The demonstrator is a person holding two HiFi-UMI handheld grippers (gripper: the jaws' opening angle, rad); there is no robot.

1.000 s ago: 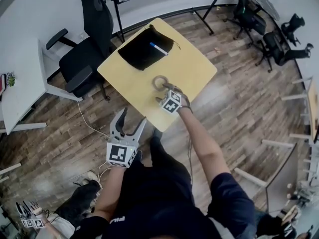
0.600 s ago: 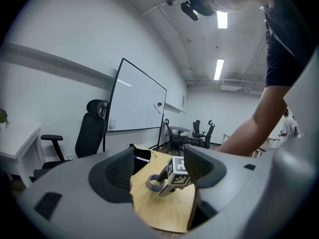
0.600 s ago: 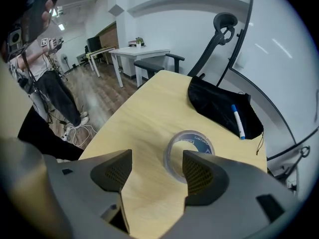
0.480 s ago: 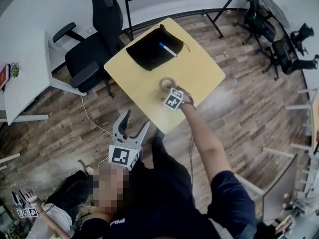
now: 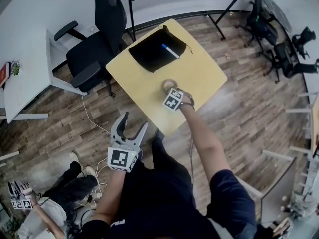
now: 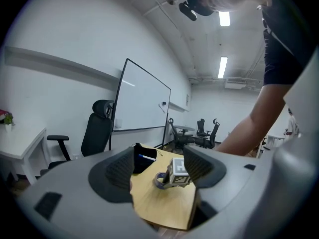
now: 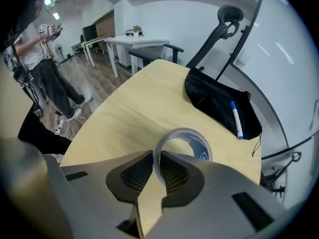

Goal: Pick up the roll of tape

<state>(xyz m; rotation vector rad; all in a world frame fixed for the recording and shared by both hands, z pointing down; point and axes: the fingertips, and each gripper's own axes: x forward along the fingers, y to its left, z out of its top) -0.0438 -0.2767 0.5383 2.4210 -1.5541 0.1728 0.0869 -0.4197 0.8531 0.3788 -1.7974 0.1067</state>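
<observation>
Tape roll (image 7: 201, 147), right tool (image 7: 156, 156) jaws just closed onto its wall

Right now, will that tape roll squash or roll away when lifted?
Probably stiff: the roll of tape looks round where the right gripper, jaws just closed, pinches its wall. Likely light, being a hollow ring. Lying flat on the table, it shouldn't roll unless tipped.

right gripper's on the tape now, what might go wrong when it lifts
The jaws of the right gripper have just closed on one thin wall of the roll of tape, one inside the ring, one outside. Held only at its near edge, the roll may tilt or slip out when lifted. If it drops, it could roll off the table.
</observation>
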